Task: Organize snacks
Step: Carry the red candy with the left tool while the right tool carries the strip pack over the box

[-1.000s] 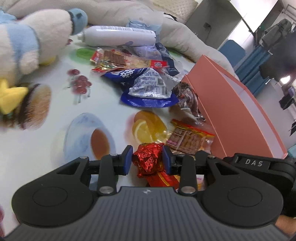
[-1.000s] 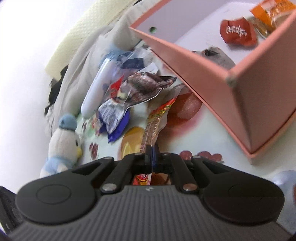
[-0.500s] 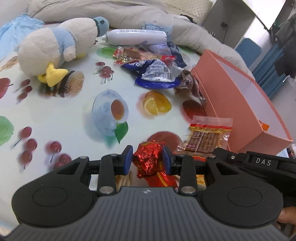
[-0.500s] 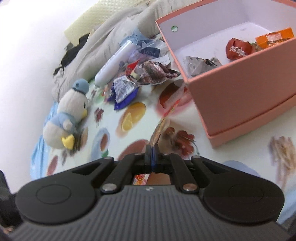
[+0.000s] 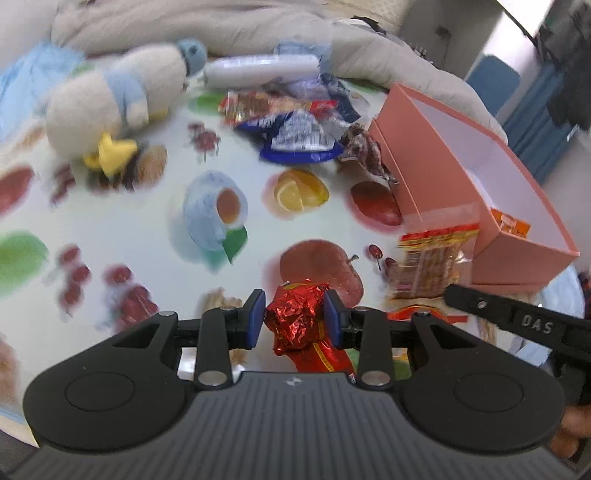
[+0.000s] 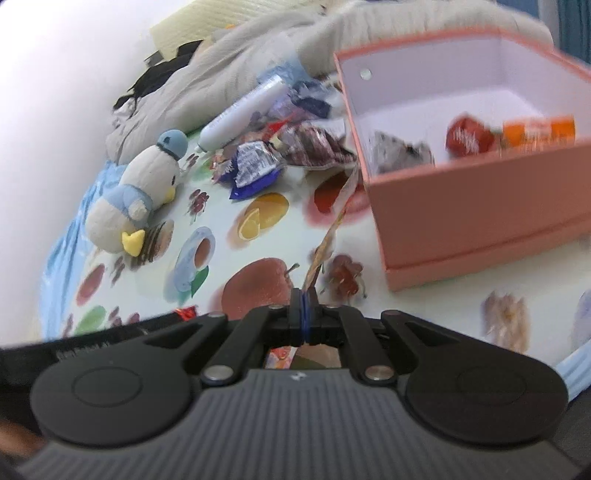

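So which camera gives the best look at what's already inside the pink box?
The right wrist view. It looks down into the pink box, showing a red packet, an orange packet and a greyish wrapper. The left wrist view shows mostly the box's walls and one orange corner.

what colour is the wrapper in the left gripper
Shiny crinkled red foil, with a gold-trimmed red tail; the snack shows best in the left wrist view.

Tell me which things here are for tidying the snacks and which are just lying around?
For the job: red foil snack in the left gripper; clear packet in the right gripper; pink box; snack pile.

Just lying about: plush duck; white bottle; grey blanket.
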The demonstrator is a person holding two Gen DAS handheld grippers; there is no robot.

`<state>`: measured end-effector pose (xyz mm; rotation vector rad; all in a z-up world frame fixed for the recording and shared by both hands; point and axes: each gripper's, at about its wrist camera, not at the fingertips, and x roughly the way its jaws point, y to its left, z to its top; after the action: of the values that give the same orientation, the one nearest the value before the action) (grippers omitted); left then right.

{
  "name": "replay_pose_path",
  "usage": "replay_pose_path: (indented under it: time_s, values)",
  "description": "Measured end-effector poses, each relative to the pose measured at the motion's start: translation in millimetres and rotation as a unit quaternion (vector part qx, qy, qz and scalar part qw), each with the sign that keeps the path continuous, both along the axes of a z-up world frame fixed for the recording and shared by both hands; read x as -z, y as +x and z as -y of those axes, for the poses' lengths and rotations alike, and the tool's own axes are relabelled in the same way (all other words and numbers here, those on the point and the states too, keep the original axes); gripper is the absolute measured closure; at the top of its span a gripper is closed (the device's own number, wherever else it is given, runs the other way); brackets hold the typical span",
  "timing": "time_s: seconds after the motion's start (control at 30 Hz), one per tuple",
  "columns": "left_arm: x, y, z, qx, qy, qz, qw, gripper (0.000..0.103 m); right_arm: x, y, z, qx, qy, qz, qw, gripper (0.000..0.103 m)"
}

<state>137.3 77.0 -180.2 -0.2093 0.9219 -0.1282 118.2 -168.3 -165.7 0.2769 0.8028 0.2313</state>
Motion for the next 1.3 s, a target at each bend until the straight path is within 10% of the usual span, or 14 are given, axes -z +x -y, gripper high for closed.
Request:
replay_pose_path:
  time_s: [0.7, 1.3]
  values:
    - [-83, -7, 56, 0.044, -0.01, 0.061, 0.9971, 0.063, -89, -33, 48, -0.009, 0.006, 0.076, 0.997, 0.1]
    - [-128, 62, 156, 0.132, -0.036, 0.114, 0.984, 0.063, -135, 7, 123, 0.042, -0.044, 0.132, 0.989, 0.099]
